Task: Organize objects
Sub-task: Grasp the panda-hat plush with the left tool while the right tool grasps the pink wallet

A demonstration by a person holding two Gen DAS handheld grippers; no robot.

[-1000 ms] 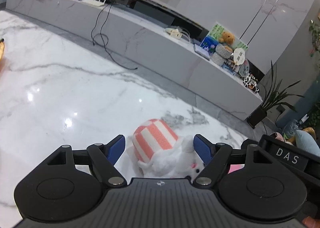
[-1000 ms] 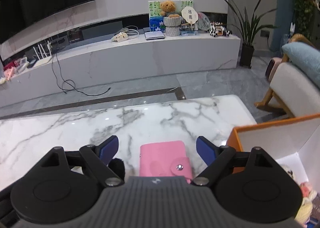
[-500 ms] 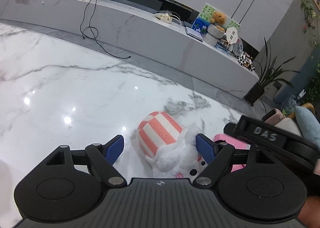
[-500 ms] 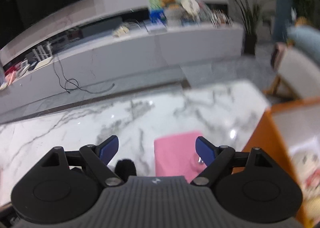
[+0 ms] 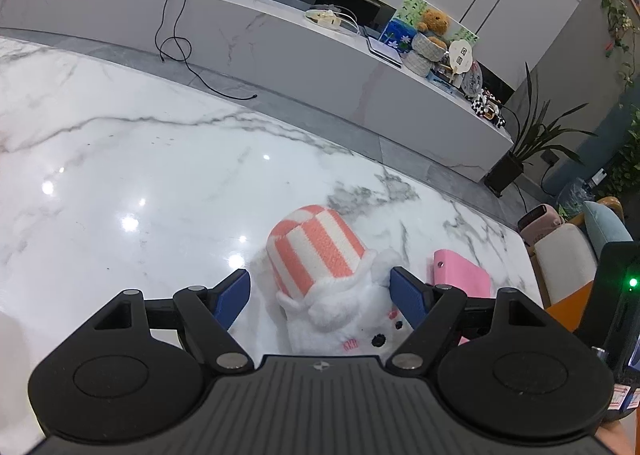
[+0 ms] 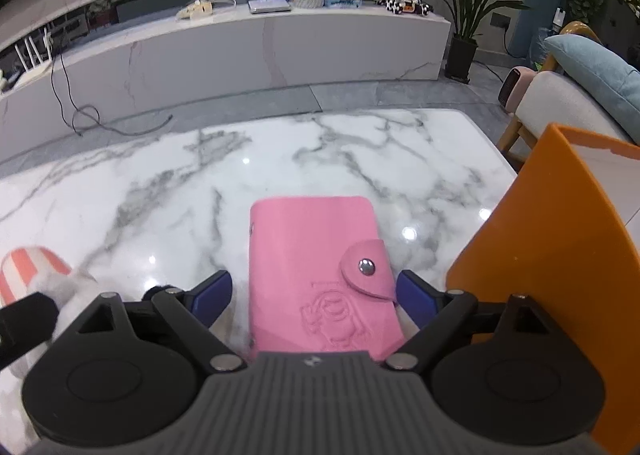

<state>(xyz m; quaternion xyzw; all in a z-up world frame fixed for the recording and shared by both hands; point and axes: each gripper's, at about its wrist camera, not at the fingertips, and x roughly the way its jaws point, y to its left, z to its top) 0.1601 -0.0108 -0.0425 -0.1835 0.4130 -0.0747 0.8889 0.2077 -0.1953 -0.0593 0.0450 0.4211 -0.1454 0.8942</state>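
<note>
A white plush toy with an orange-and-white striped hat (image 5: 320,275) lies on the marble table (image 5: 140,159). My left gripper (image 5: 320,293) is open, its blue fingers on either side of the toy. A pink snap wallet (image 6: 320,275) lies flat on the table; it also shows in the left wrist view (image 5: 460,275). My right gripper (image 6: 314,299) is open, its fingers on either side of the wallet. The striped toy shows at the left edge of the right wrist view (image 6: 36,271).
An orange box (image 6: 552,267) with a white inside stands right of the wallet, close to my right gripper. Beyond the table are a long marble TV bench (image 6: 240,47), a potted plant (image 6: 464,31) and an armchair (image 6: 580,95).
My right gripper has moved forward over the wallet, so the wallet now lies between its fingers and the orange box is nearer. The left gripper has shifted slightly around the toy.
</note>
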